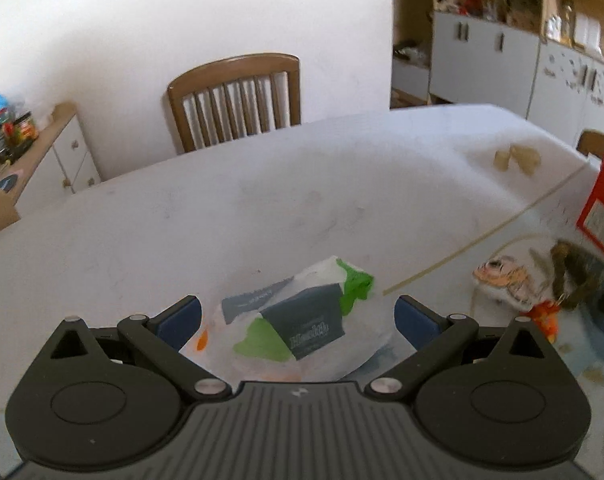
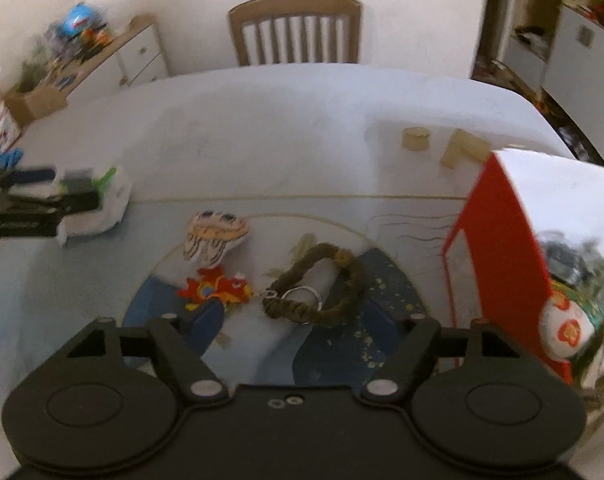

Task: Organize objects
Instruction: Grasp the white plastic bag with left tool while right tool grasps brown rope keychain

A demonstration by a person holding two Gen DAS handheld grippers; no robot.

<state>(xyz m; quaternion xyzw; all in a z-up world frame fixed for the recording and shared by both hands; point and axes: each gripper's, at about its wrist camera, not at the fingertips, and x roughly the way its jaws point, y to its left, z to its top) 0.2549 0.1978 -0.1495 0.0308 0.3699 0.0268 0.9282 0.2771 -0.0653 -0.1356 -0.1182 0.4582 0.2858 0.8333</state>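
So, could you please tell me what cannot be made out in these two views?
- Left wrist: the white packet's near end, hidden by the left gripper body.
- Left wrist: the red box, cut off by the right edge.
- Right wrist: the shelf clutter, blurred.

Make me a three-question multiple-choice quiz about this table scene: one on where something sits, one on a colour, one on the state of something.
1. Where does the olive braided cord loop with a metal ring lie?
A. on the wooden chair
B. on the table, just ahead of the right tongs
C. inside the red box

2. What colour is the tall cardboard box at the right?
A. red and white
B. green
C. black

3. How do the left tongs stand around the white plastic packet with green and grey patches?
A. shut tight on a key
B. out of sight
C. open, packet between them

Answers: 1 B, the loop lies directly ahead of the right tongs; 2 A, red side and white top show; 3 C, blue pads flank the packet with gaps.
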